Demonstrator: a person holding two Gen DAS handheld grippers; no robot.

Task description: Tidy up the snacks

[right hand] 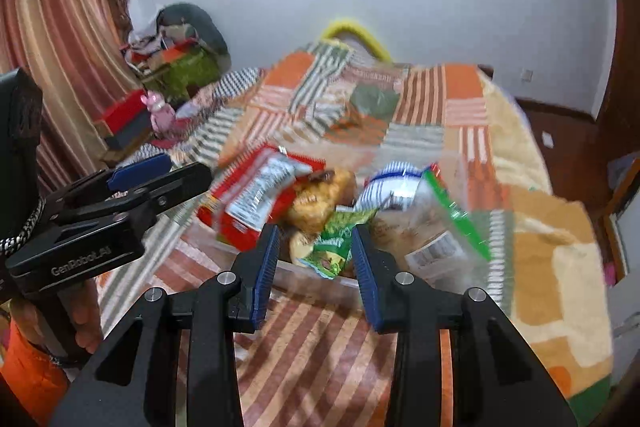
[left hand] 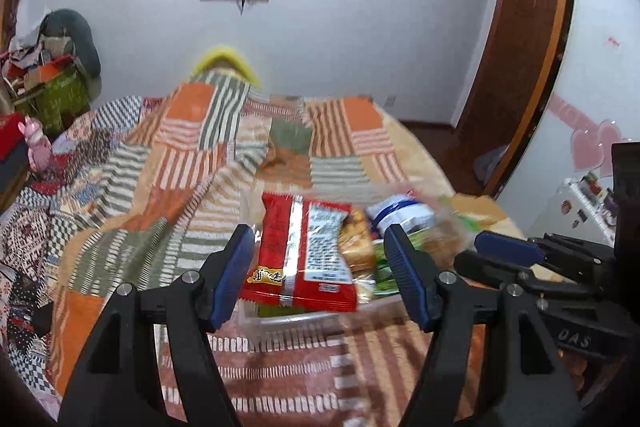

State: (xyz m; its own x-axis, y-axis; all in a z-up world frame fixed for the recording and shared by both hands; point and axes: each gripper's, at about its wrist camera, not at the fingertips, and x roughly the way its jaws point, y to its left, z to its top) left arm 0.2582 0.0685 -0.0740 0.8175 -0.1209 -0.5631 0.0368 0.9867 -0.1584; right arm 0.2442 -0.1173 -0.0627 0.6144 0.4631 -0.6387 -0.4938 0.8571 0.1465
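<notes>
Two hand-held grippers hover over a clear, shallow plastic bin (left hand: 280, 321) heaped with snacks on a bed spread with an orange, green and white striped patchwork quilt (left hand: 192, 163). The left hand-held gripper (left hand: 320, 271) stands released, its blue-padded jaws well apart and framing, without pinching, a red foil snack packet with a silver seam (left hand: 304, 251) that lies on top of the pile. The right hand-held gripper (right hand: 314, 263) has its jaws narrower but apart, and nothing is clamped between them; a green crinkled snack wrapper (right hand: 332, 247) shows in the gap, beyond the tips. Beside it in the bin sit golden pastries in clear wrap (right hand: 320, 199), a blue-and-white striped packet (right hand: 390, 187) and a clear bag with a green edge (right hand: 448, 227) (motion blur smears much of the bin's far side). Neither gripper carries anything, so the sorting appears to be between picks, with most of the snacks already gathered in the bin. The next move likely calls for choosing one packet, lowering a gripper squarely over it and closing on a firm edge, since loose foil could slip.
</notes>
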